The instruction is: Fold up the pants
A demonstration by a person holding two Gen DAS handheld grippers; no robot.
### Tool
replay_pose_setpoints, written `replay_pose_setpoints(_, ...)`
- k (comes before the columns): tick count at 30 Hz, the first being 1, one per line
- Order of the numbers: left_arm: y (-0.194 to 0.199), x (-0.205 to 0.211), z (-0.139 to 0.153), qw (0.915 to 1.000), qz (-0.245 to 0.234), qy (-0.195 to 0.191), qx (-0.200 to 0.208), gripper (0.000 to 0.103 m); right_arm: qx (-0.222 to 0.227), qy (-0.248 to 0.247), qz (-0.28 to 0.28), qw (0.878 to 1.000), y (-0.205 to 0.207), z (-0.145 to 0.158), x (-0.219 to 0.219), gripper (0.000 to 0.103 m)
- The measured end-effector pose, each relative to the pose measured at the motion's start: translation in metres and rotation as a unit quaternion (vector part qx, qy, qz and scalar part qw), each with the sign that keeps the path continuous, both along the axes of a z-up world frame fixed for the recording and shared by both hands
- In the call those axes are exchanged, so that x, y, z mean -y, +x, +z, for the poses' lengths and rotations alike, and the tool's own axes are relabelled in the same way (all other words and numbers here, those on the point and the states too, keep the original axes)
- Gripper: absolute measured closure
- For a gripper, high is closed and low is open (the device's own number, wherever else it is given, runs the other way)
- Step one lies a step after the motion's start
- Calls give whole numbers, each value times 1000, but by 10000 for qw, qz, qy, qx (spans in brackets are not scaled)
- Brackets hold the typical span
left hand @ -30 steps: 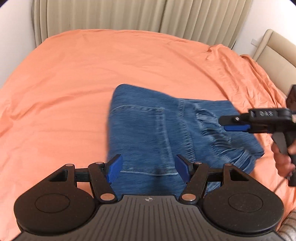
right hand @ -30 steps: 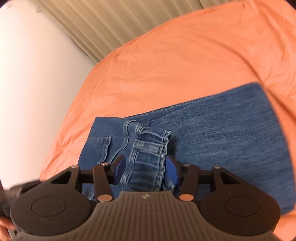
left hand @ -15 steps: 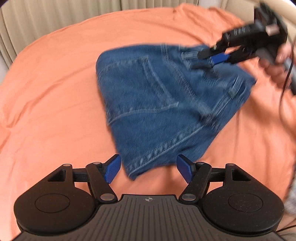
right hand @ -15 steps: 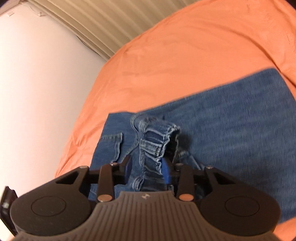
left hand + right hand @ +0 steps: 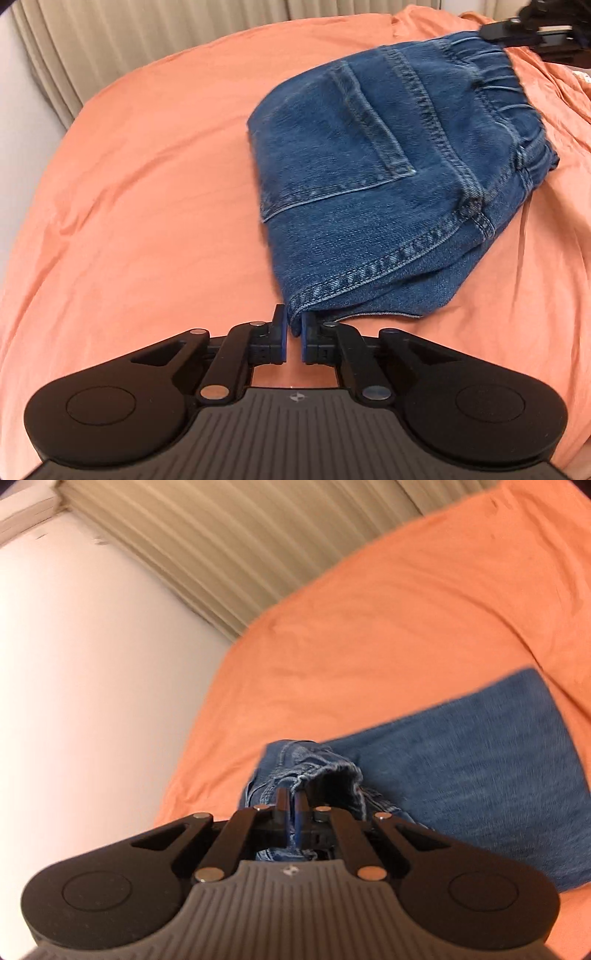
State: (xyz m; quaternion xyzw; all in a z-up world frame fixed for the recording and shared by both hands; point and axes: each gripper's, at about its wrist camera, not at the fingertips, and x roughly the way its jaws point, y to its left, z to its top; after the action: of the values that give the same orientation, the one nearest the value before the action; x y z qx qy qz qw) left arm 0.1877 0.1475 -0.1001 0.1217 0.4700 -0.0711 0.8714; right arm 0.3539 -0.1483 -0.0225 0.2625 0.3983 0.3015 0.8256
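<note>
The folded blue denim pants (image 5: 369, 177) are thick, rough cloth with pale raised stitching. The orange bed sheet (image 5: 155, 177) is soft, smooth, matt cloth with small wrinkles. The beige pleated curtain (image 5: 229, 550) looks like matt cloth.

One pair of jeans (image 5: 388, 177), two tongs (image 5: 294, 334), one orange bedsheet (image 5: 147, 184).

The orange bed (image 5: 147, 166) lies bare and open from the jeans (image 5: 388, 177) to its far edge, where a curtain (image 5: 129, 40) and wall (image 5: 92, 683) close it off. The folded jeans are the only bulk on it.
</note>
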Motion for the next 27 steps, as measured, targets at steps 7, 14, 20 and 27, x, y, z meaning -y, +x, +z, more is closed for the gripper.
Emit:
replay_pose_setpoints(7,1,-7,-12,9994,45,192,-290,103,-921,-4,-358,9951,-21,-50,17,103)
replay_pose_setpoints(14,2,-33,2,9990,160,-264,-334,103,-1376,-93,-530,9890,-8,-99,20,103)
replay_pose_setpoints(20,8,-40,30,9969,338,-704,-132,98,-1477,255,-463,9876,4,-116,25,93)
replay_pose_setpoints(27,30,-31,40,9929,498,-1077,-49,95,-1822,1353,-807,9706,20,-136,50,59)
